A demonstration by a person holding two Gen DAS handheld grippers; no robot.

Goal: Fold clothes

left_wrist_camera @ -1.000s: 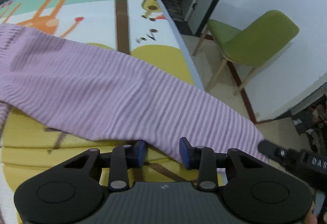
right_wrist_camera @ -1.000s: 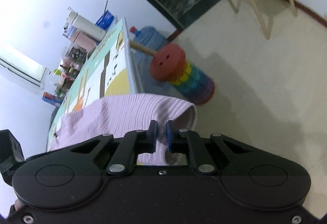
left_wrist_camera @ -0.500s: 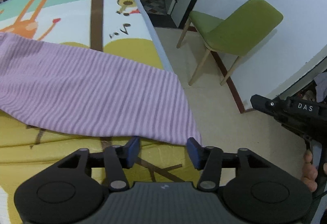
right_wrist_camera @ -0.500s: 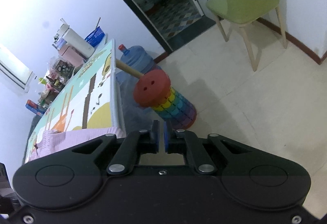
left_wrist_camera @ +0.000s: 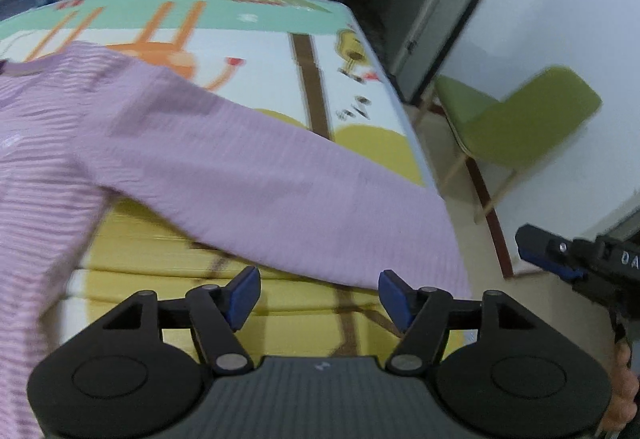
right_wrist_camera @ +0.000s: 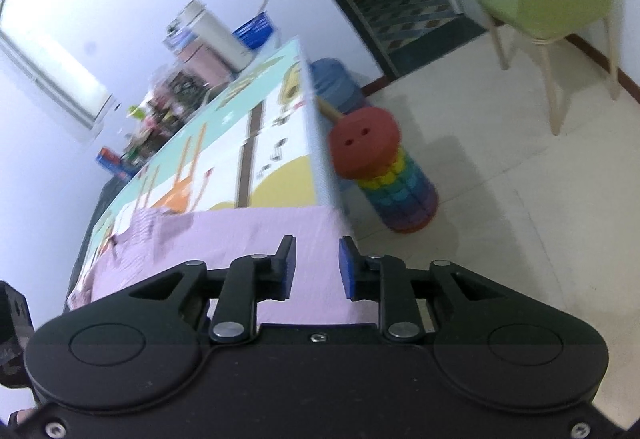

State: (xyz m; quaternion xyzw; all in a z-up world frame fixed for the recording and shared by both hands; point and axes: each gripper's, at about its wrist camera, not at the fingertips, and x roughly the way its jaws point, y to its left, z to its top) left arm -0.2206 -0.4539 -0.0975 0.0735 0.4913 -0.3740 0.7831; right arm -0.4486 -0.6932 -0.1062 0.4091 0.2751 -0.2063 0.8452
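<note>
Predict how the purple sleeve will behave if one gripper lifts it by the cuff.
The sleeve is probably floppy: it lies flat and follows the mat. Thin knit suggests it is light. Its cuff end reaches the edge, so it may slide off.

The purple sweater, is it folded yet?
Not yet. The purple sweater lies spread on the play mat, its sleeve stretched to the edge. Both the left gripper and right gripper are open, holding nothing. All the folding is left.
</note>
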